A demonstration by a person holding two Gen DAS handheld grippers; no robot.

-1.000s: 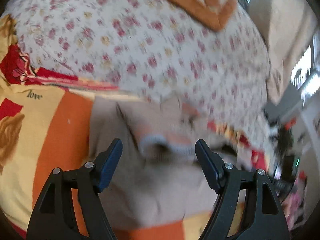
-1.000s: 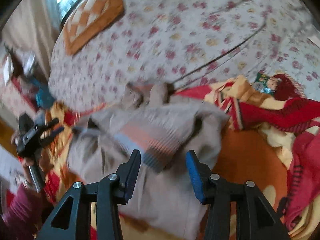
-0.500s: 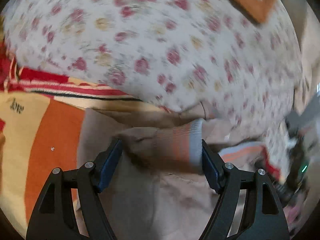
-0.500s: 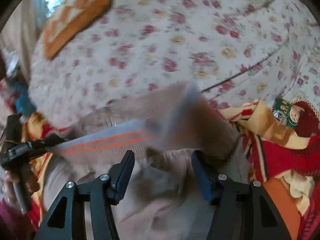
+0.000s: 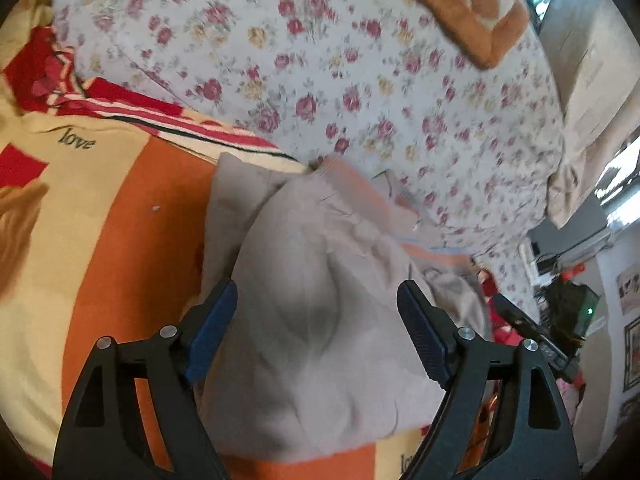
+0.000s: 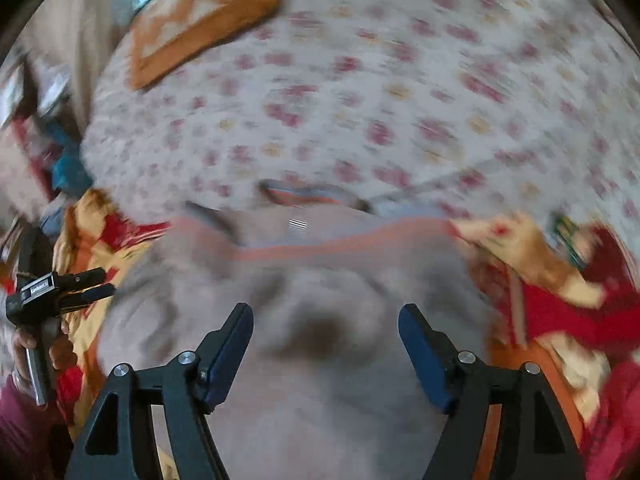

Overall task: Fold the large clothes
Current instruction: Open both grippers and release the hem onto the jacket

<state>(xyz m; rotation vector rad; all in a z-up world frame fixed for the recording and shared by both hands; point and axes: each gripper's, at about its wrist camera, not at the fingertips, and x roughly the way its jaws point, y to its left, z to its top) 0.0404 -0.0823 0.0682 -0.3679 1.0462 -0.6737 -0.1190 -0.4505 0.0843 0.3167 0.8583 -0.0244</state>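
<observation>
A beige sweater [image 5: 304,320] with orange and grey-blue stripes lies bunched on an orange and yellow blanket [image 5: 120,216]. My left gripper [image 5: 316,332] is open and empty, just above the sweater's left part. In the right wrist view the sweater [image 6: 320,288] fills the middle, blurred, its striped band [image 6: 340,240] across the far edge. My right gripper [image 6: 326,344] is open and empty over it. The left gripper [image 6: 60,292] shows at the left edge of that view, in a hand.
A floral sheet [image 5: 360,80] covers the bed beyond the sweater. An orange-bordered cushion [image 5: 460,4] lies at the far end. Red and yellow blanket folds [image 6: 560,300] bunch to the right. Furniture and clutter [image 5: 568,300] stand past the bed's edge.
Both grippers have let the sweater's striped sleeve drop and have opened wide. The sleeve now lies folded onto the sweater body. The right view is still in motion.
</observation>
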